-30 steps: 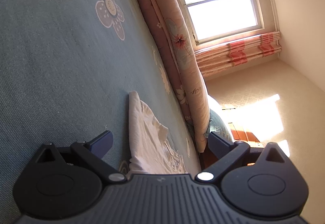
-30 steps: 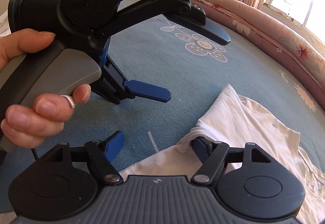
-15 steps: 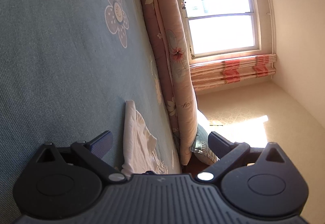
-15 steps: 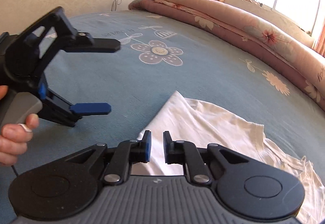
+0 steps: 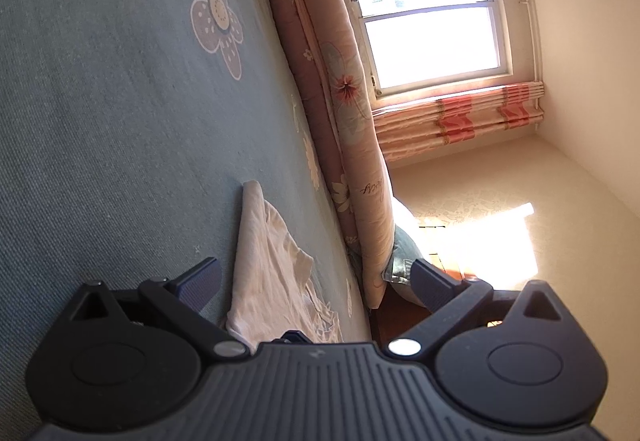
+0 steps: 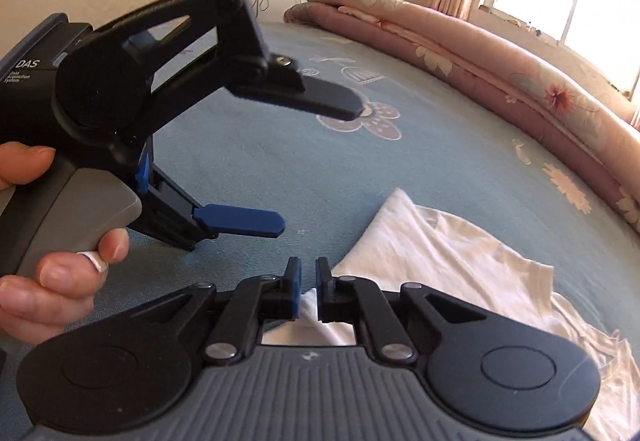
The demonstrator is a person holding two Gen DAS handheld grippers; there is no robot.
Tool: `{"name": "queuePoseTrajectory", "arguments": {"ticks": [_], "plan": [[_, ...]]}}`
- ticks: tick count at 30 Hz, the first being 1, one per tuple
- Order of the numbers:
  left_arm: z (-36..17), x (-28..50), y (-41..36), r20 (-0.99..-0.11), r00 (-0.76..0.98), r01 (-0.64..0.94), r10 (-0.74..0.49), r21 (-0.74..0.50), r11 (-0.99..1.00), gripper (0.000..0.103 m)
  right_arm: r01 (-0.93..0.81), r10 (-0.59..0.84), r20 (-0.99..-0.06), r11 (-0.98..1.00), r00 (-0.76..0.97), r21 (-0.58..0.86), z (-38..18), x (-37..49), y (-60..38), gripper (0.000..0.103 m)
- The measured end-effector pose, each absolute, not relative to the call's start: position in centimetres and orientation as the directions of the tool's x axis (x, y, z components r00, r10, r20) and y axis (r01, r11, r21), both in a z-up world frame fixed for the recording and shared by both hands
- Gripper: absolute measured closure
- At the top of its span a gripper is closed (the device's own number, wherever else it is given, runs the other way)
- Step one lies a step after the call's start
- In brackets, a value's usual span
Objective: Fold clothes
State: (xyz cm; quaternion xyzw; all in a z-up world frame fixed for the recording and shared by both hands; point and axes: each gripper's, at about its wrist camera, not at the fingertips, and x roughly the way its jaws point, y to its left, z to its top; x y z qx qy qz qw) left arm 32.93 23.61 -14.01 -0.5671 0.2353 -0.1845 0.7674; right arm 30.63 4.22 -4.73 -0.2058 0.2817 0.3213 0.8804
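Observation:
A white T-shirt lies crumpled on the blue flowered bedspread. My right gripper is at the shirt's near edge. Its jaws are closing, nearly together, and a fold of the white cloth is pinched between the pads. A hand holds my left gripper above the bedspread, to the left of the shirt; it is open with nothing between its fingers. In the left wrist view the shirt lies ahead between the wide-open fingers of the left gripper, not touched by them.
A rolled pink floral quilt runs along the bed's far side under the window. A pillow sits past the quilt's end. Bare bedspread stretches left of and behind the shirt.
My right gripper's jaws went from wide open to nearly together on the shirt's edge, and it has risen a little. The left gripper stayed open in place.

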Motion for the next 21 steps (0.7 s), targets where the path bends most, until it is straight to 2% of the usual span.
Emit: {"name": "queuePoseTrajectory", "arguments": {"ticks": [6, 9, 10, 11, 16, 21], "plan": [[-14.0, 33.0, 23.7, -0.157, 0.816, 0.019, -0.556, -0.955, 0.297, 0.003, -0.679, 0.427, -0.698, 0.725, 0.575, -0.117, -6.6, 31.8, 3.3, 0.092], [-13.9, 33.1, 23.6, -0.161, 0.813, 0.023, -0.560, -0.951, 0.307, 0.003, -0.688, 0.456, -0.684, 0.720, 0.569, -0.093, -7.2, 31.5, 4.5, 0.092], [-13.8, 33.1, 23.5, -0.163, 0.811, 0.025, -0.562, -0.950, 0.311, 0.003, -0.697, 0.474, -0.684, 0.713, 0.555, -0.071, -7.0, 31.5, 4.7, 0.086], [-13.8, 33.1, 23.4, -0.163, 0.810, 0.026, -0.563, -0.950, 0.312, 0.003, -0.705, 0.486, -0.686, 0.707, 0.541, -0.054, -6.9, 31.5, 4.9, 0.076], [-13.7, 33.0, 23.1, -0.156, 0.805, 0.032, -0.573, -0.952, 0.305, 0.003, -0.693, 0.491, -0.664, 0.719, 0.565, -0.058, -5.2, 30.8, 2.9, 0.077], [-13.6, 33.1, 22.6, -0.154, 0.792, 0.044, -0.590, -0.951, 0.306, 0.003, -0.695, 0.416, -0.702, 0.702, 0.577, -0.155, -6.0, 30.4, 1.6, 0.077]]}}
